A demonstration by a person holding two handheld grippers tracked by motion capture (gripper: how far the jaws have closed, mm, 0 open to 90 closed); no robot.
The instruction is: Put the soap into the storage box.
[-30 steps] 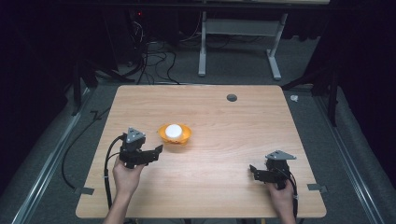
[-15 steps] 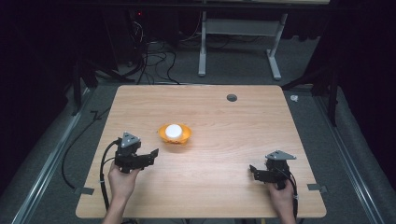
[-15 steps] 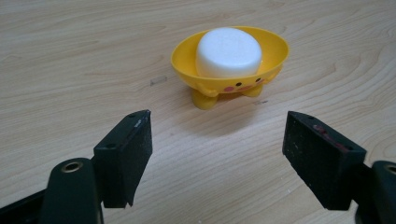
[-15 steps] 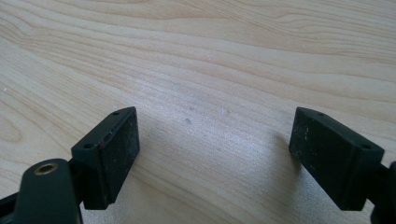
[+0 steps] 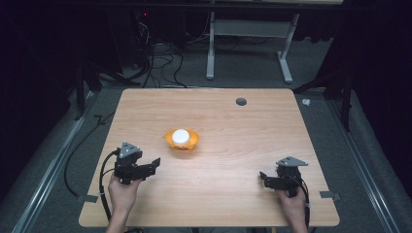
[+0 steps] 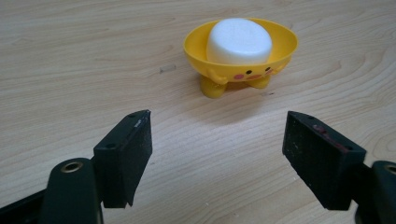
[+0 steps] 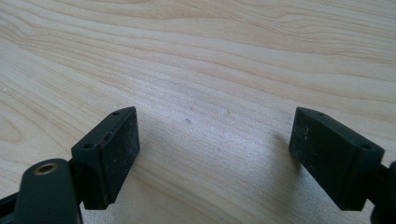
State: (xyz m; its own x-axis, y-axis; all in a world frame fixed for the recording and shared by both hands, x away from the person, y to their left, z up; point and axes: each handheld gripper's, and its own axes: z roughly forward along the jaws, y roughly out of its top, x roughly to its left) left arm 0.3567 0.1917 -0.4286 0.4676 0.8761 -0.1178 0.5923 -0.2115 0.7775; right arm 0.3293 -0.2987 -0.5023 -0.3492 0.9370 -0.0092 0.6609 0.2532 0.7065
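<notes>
Centrally on the pale wooden table (image 5: 233, 145): small yellow duck-faced footed bowl (image 5: 181, 141) cradling a white foam puck (image 5: 180, 136), kept steady for pickup. Left gripper (image 5: 154, 162) aimed at it, well short, jaws wide, empty. Right gripper (image 5: 263, 176) parked apart, likewise spread, holding nothing.

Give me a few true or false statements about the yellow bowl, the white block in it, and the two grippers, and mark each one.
1. The left gripper has its jaws wide open. True.
2. The white block lies on the bare table. False: it sits inside the yellow bowl.
3. The yellow bowl stands on small feet. True.
4. The right gripper is shut on the bowl. False: it is open over bare wood, far from the bowl.
5. The left gripper touches the bowl. False: there is a gap between them.
</notes>
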